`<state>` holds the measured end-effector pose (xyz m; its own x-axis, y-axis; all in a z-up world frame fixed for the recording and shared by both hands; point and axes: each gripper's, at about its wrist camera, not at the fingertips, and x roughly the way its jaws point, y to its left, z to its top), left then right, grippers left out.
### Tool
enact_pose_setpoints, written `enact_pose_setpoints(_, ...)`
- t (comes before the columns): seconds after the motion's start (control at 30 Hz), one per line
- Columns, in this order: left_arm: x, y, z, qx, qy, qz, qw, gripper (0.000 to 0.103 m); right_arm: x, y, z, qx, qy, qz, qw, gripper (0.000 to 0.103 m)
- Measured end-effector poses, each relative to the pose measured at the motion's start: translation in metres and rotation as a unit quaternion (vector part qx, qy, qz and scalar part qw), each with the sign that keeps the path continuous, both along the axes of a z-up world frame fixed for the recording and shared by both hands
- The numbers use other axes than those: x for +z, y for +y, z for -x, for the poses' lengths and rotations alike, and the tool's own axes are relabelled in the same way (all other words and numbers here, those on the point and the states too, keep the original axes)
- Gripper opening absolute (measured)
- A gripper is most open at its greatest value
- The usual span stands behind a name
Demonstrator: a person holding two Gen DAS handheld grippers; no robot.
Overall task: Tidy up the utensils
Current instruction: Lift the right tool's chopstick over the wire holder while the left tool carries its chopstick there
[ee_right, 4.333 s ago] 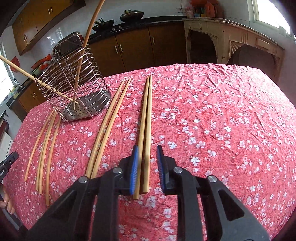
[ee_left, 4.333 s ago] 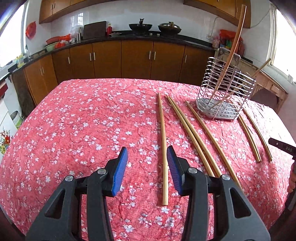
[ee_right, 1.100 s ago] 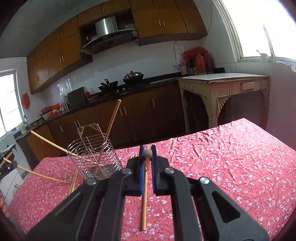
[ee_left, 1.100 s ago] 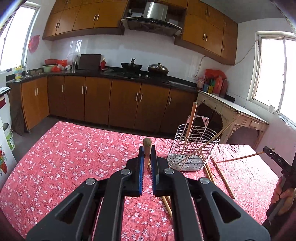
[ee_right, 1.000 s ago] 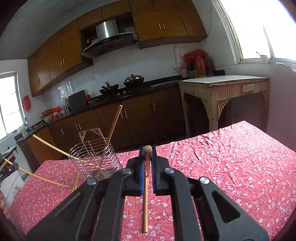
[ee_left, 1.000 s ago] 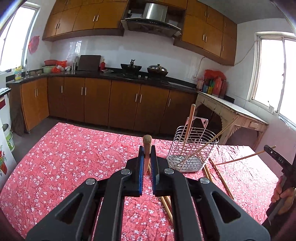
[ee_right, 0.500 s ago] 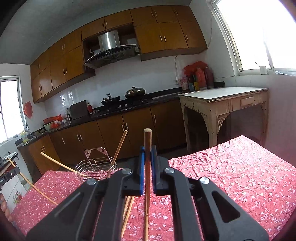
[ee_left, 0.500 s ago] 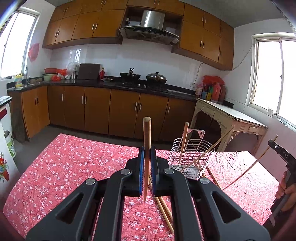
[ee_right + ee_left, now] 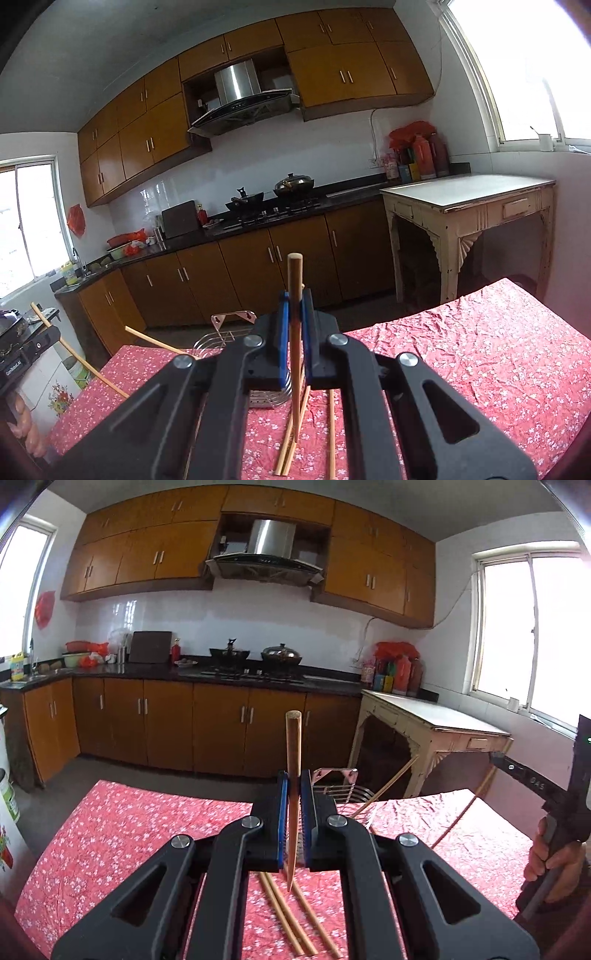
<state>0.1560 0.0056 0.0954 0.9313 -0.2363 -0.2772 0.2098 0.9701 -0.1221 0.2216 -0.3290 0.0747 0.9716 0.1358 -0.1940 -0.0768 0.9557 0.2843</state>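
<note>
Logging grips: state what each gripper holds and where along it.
Left gripper pinches a chopstick partway along, thick end up. Right gripper holds another chopstick likewise, thick end above the pads.

"DAS" on right tongs [image 9: 532, 784]

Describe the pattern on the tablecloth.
The tablecloth is red with small white flowers, clearest in the right wrist view.
</note>
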Motion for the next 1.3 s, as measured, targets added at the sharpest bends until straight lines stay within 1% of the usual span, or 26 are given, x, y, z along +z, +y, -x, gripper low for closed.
enact_pose_setpoints(0.17,0.020,-0.021,-0.002,-0.014,-0.015,0.002,0.9998,0.006,0.023,0.011,-0.001,0.012,-0.018,-0.003,1.000,0.007)
enact_pose_setpoints(0.27,0.037,-0.031,-0.004,-0.011,-0.041,-0.002,0.9991,0.006,0.041,0.014,-0.004,0.019,-0.034,-0.008,0.999,0.007)
enact_pose_setpoints(0.4,0.058,-0.041,-0.019,0.010,-0.074,0.005,0.9972,0.006,0.062,0.024,-0.015,0.024,-0.056,-0.010,0.998,0.007)
enact_pose_setpoints(0.5,0.066,-0.044,-0.036,0.029,-0.086,0.018,0.9957,0.006,0.071,0.035,-0.027,0.025,-0.069,-0.004,0.997,0.007)
enact_pose_setpoints(0.57,0.066,-0.045,-0.045,0.041,-0.093,0.025,0.9945,0.006,0.072,0.041,-0.036,0.025,-0.076,0.000,0.997,0.007)
enact_pose_setpoints(0.7,0.054,-0.044,-0.072,0.061,-0.086,0.040,0.9936,0.006,0.068,0.052,-0.059,0.023,-0.080,0.006,0.997,0.007)
enact_pose_setpoints(0.83,0.037,-0.041,-0.095,0.067,-0.067,0.046,0.9945,0.006,0.053,0.061,-0.084,0.024,-0.071,0.008,0.997,0.007)
enact_pose_setpoints(1.03,0.017,-0.038,-0.118,0.066,-0.043,0.044,0.9959,0.006,0.027,0.069,-0.123,0.025,-0.037,-0.004,0.999,0.007)
enact_pose_setpoints(1.3,-0.006,-0.036,-0.138,0.063,-0.009,0.045,0.9970,0.006,-0.006,0.072,-0.153,0.041,0.020,-0.030,0.999,0.007)
